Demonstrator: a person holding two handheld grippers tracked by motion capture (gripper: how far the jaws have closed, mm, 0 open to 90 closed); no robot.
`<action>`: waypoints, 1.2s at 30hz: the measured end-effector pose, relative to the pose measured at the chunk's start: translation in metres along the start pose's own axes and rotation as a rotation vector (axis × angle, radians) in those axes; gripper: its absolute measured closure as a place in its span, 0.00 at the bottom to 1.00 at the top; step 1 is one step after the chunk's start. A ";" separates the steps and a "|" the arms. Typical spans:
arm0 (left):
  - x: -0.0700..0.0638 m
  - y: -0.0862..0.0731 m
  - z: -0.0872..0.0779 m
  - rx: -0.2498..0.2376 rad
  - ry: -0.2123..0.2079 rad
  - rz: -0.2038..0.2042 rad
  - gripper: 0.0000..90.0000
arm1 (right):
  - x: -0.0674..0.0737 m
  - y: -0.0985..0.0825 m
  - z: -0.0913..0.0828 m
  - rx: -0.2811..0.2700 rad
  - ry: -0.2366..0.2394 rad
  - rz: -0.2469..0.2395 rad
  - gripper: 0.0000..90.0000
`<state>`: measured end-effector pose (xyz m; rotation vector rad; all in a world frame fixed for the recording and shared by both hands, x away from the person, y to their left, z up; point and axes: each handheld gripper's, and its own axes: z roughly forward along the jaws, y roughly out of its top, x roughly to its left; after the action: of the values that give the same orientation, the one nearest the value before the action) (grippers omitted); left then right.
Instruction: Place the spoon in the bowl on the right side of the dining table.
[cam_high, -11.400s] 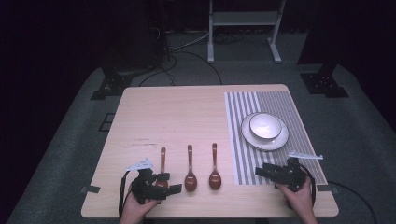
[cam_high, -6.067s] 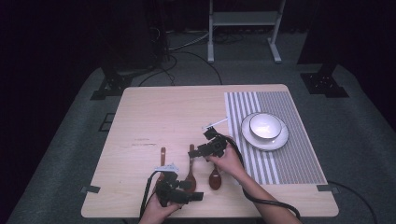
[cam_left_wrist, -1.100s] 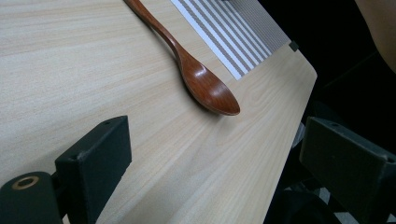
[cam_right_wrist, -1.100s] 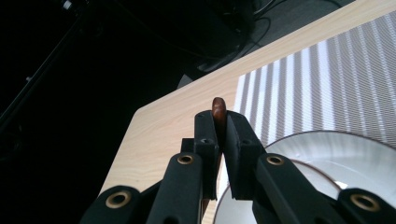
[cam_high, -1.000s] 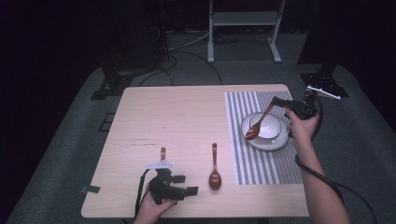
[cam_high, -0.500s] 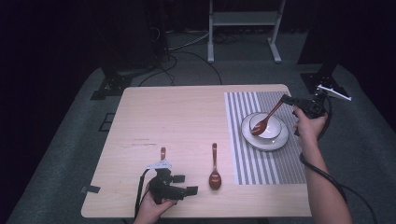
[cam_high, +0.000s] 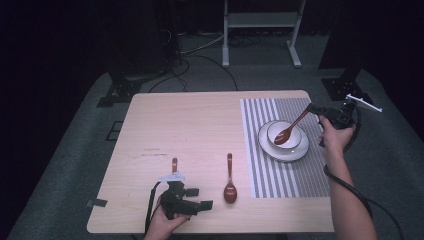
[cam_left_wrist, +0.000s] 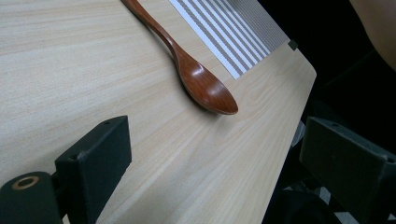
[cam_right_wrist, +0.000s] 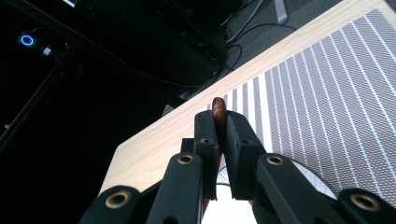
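The right gripper (cam_high: 316, 107), jaws clenched on a glossy brown wooden spoon (cam_high: 290, 129), held its tip in the white bowl (cam_high: 296, 135), while two more spoons (cam_high: 230, 177) waited by the spread-jawed left gripper (cam_high: 196, 199).

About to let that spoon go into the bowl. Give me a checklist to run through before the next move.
1. Right tool clamped on the spoon handle: ok, jaws pinch it in the right gripper view.
2. Spoon head over the bowl: ok.
3. Spoon head resting on the bowl's bottom: cannot tell.
4. Bowl seated on the plate: ok.
5. Plate fully on the striped mat: ok.
6. Left tool open, nothing between the jaws, next spoon lying just ahead: ok.
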<state>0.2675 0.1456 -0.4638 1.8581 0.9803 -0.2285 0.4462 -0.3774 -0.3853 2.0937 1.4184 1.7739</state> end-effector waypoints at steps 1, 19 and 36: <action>0.000 0.000 0.000 -0.001 0.000 0.000 0.09 | -0.001 0.000 0.000 -0.001 -0.003 0.002 0.93; 0.001 0.000 0.000 -0.005 0.002 -0.006 0.09 | -0.013 -0.006 0.004 0.014 -0.081 -0.049 0.93; 0.000 0.000 0.000 -0.007 0.004 -0.007 0.09 | -0.029 -0.010 0.002 0.026 -0.063 -0.026 0.87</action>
<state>0.2680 0.1455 -0.4637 1.8500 0.9887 -0.2258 0.4447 -0.3895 -0.4134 2.1136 1.4534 1.6736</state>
